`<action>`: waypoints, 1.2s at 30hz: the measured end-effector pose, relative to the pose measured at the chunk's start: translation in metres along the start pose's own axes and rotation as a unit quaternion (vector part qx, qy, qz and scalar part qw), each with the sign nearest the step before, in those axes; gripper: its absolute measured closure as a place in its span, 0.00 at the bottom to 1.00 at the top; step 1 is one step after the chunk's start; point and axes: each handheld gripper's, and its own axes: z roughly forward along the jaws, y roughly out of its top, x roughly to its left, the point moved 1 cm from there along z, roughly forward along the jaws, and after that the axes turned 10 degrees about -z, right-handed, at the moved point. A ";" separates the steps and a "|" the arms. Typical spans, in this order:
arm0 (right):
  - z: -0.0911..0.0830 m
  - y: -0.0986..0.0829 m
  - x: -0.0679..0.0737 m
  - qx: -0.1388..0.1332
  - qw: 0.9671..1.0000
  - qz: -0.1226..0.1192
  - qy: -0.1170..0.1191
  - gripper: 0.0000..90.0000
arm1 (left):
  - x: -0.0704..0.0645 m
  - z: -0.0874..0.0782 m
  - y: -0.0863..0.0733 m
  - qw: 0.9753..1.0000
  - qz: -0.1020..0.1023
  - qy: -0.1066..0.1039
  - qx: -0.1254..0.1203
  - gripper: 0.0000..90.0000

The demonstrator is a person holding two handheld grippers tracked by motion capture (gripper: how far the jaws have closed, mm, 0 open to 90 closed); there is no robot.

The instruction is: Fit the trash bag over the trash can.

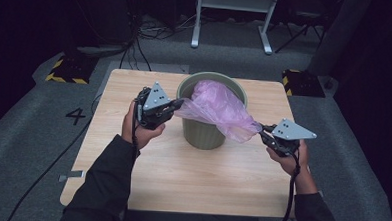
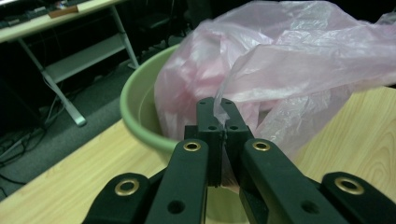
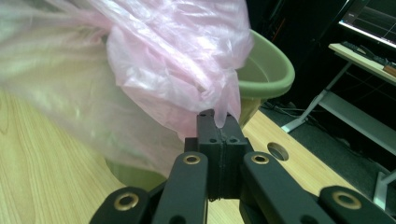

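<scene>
A thin pink plastic bag (image 1: 216, 107) lies half inside a green bin (image 1: 203, 133) at the middle of the wooden table (image 1: 181, 175). My left gripper (image 1: 176, 105) is shut on the bag's left edge, just left of the bin rim. In the left gripper view the film (image 2: 280, 60) runs up from between the closed jaws of this gripper (image 2: 223, 105), with the bin (image 2: 140, 107) behind. My right gripper (image 1: 261, 129) is shut on the bag's right edge, which is pulled out and down past the bin. In the right gripper view the gripper (image 3: 219, 120) pinches a fold of the bag (image 3: 163, 65) in front of the bin (image 3: 266, 70).
The table has a round hole (image 3: 278, 150) near its edge beside the bin. Grey carpet surrounds the table, with yellow-black striped blocks (image 1: 65, 70) at its far corners. A white desk frame (image 1: 233, 17) and cables (image 1: 152, 28) stand beyond.
</scene>
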 end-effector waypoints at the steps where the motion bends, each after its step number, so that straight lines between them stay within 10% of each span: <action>1: 0.000 -0.001 0.000 0.002 1.000 0.001 0.000 1.00 | 0.003 -0.001 -0.003 1.000 -0.001 0.002 0.000 0.99; 15: -0.006 -0.019 -0.007 0.018 0.999 0.025 -0.012 1.00 | 0.011 -0.017 -0.051 0.999 0.011 -0.042 -0.011 0.96; 29: 0.001 -0.026 -0.011 0.026 0.999 0.041 -0.023 1.00 | 0.007 -0.001 -0.085 0.997 0.077 0.002 0.030 0.96; 32: 0.001 -0.025 -0.011 0.020 0.999 0.038 -0.027 1.00 | 0.010 -0.004 -0.086 0.998 0.060 0.010 0.016 0.79; 36: -0.003 -0.021 -0.009 0.003 0.999 0.039 -0.026 1.00 | 0.012 -0.016 -0.083 0.999 0.026 -0.023 -0.004 0.33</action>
